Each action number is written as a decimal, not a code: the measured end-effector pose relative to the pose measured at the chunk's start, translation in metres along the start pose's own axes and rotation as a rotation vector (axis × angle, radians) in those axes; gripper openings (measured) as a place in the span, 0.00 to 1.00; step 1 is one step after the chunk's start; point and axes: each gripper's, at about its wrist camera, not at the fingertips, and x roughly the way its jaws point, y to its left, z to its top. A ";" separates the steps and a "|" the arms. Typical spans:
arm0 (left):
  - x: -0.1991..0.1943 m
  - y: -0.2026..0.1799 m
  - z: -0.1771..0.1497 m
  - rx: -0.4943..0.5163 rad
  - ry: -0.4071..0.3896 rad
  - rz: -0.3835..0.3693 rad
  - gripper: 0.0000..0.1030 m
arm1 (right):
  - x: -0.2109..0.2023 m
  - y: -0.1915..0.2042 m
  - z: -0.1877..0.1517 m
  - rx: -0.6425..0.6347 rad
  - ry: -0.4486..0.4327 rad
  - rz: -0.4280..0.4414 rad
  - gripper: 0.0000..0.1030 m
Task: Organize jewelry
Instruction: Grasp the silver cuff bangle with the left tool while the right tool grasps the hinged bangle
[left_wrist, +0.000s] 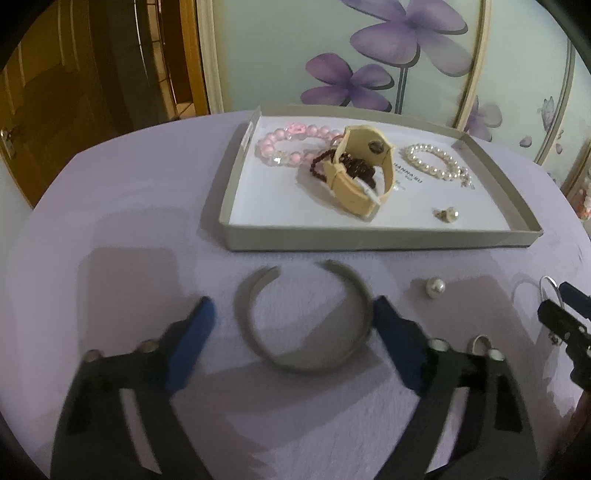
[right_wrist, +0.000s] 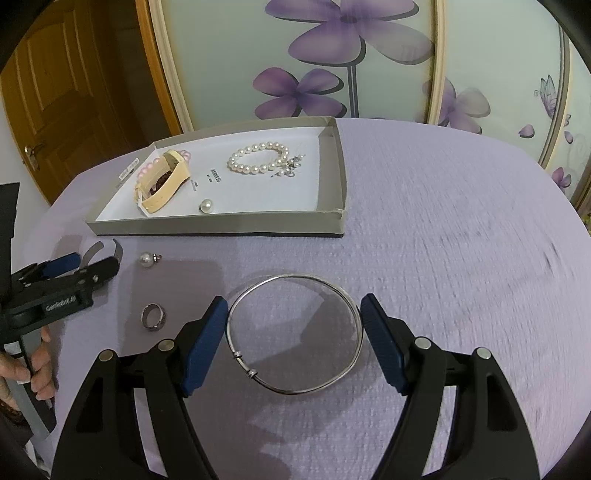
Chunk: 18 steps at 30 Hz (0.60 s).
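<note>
A grey tray (left_wrist: 369, 236) holds a pink bead bracelet (left_wrist: 284, 144), a cream watch (left_wrist: 360, 173), a dark red bead string (left_wrist: 321, 162), a pearl bracelet (left_wrist: 432, 162) and a pearl earring (left_wrist: 447, 214). My left gripper (left_wrist: 295, 310) is open around a silver cuff bangle (left_wrist: 306, 321) on the lilac cloth. My right gripper (right_wrist: 293, 306) is open around a thin silver bangle (right_wrist: 295, 332). A loose pearl earring (right_wrist: 147, 259) and a silver ring (right_wrist: 153, 316) lie on the cloth between the grippers.
The tray (right_wrist: 221, 225) sits at the far middle of the round table, its near wall just beyond the cuff. A flowered panel (right_wrist: 332, 55) stands behind the table and a wooden door (right_wrist: 55, 92) is at the left.
</note>
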 end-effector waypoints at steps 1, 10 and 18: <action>-0.001 0.000 0.000 0.002 -0.004 0.001 0.67 | -0.001 0.000 0.000 0.000 0.001 0.001 0.73; -0.007 0.006 -0.005 -0.012 -0.014 -0.024 0.65 | -0.006 0.000 0.001 0.005 -0.008 0.007 0.73; -0.034 0.019 -0.006 -0.009 -0.079 -0.050 0.65 | -0.019 0.010 0.009 -0.012 -0.038 0.021 0.73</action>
